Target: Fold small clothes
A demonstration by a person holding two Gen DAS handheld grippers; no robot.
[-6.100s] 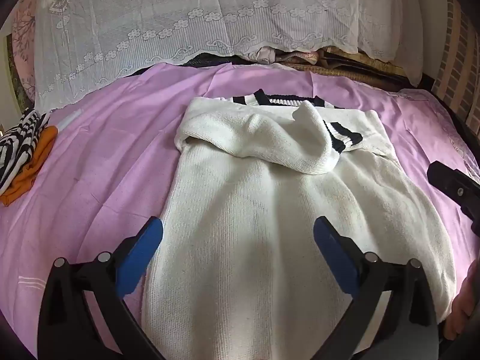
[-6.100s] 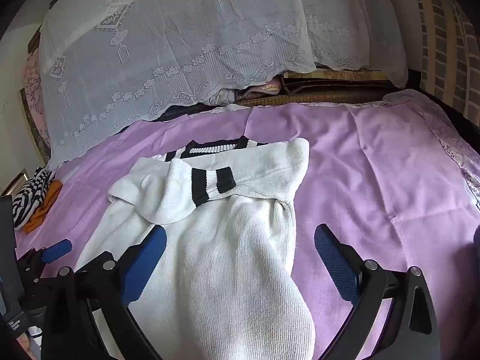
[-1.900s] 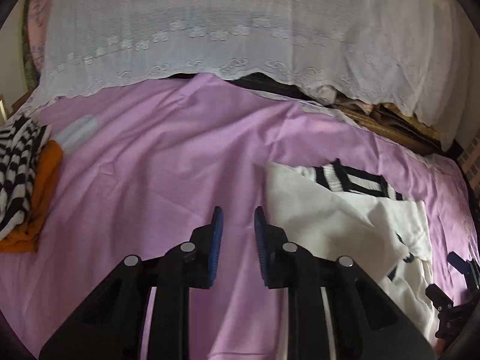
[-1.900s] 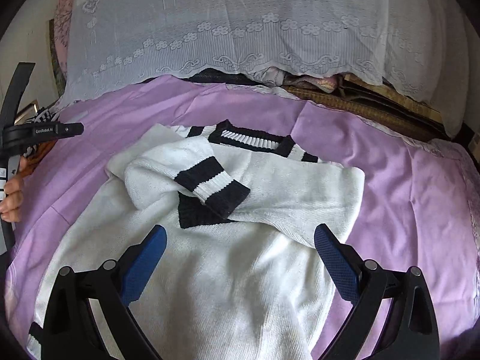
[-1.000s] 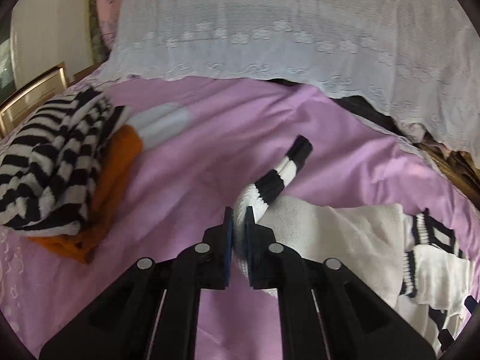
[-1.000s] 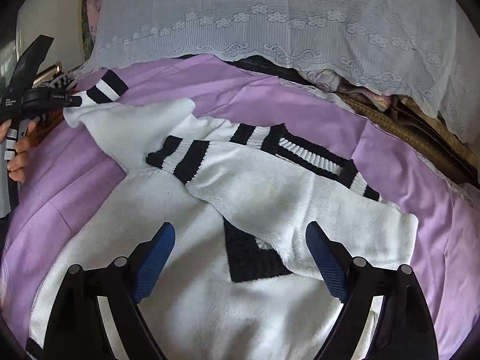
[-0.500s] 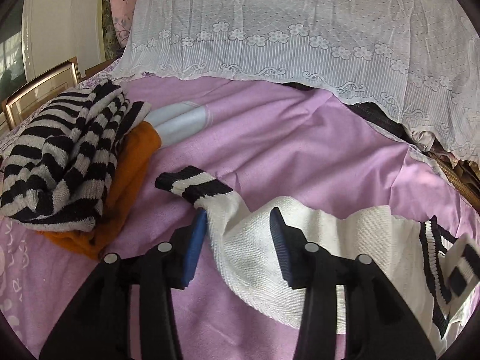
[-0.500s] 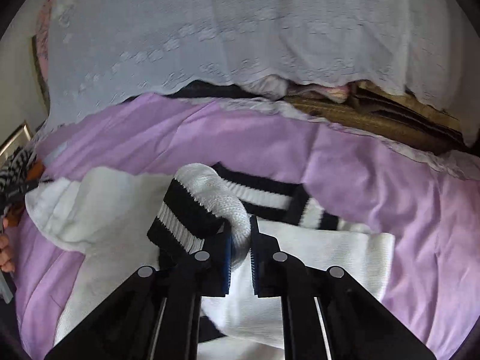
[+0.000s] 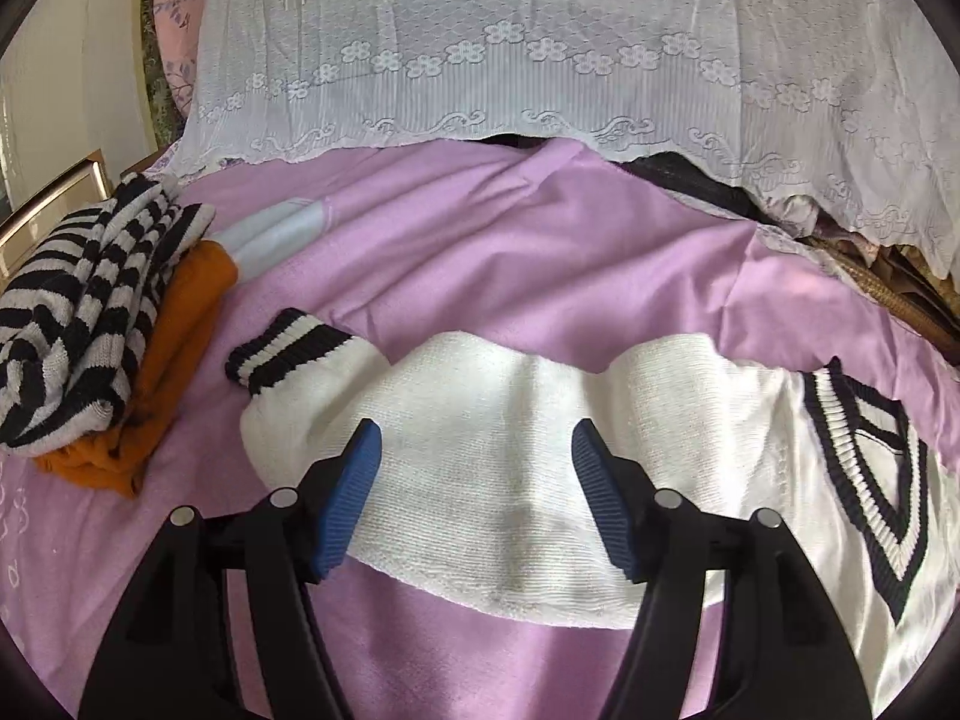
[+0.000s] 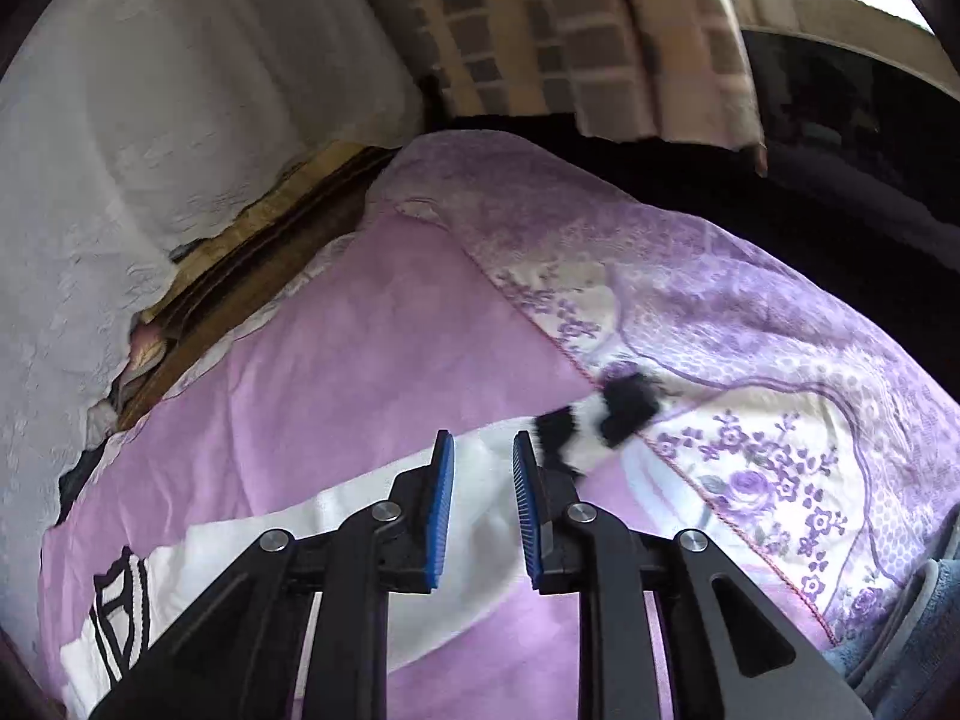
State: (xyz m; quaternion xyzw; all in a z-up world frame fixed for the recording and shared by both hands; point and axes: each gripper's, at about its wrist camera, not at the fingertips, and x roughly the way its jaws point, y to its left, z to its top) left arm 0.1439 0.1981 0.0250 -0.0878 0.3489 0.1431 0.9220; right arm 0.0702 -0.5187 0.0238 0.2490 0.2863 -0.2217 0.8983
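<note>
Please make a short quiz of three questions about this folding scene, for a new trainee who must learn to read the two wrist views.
1. True or false: the left gripper is shut on the white sweater's left sleeve.
2. What lies left of the striped cuff? A) a stack with a black-and-white striped knit over an orange garment; B) a blue towel; C) a shoe.
3. Fill in: in the right wrist view, the right gripper has a narrow gap between its pads, and the ____ sleeve runs through that gap.

Key: 1 false, its jaws are wide open over the sleeve. 2 A. 3 white.
</note>
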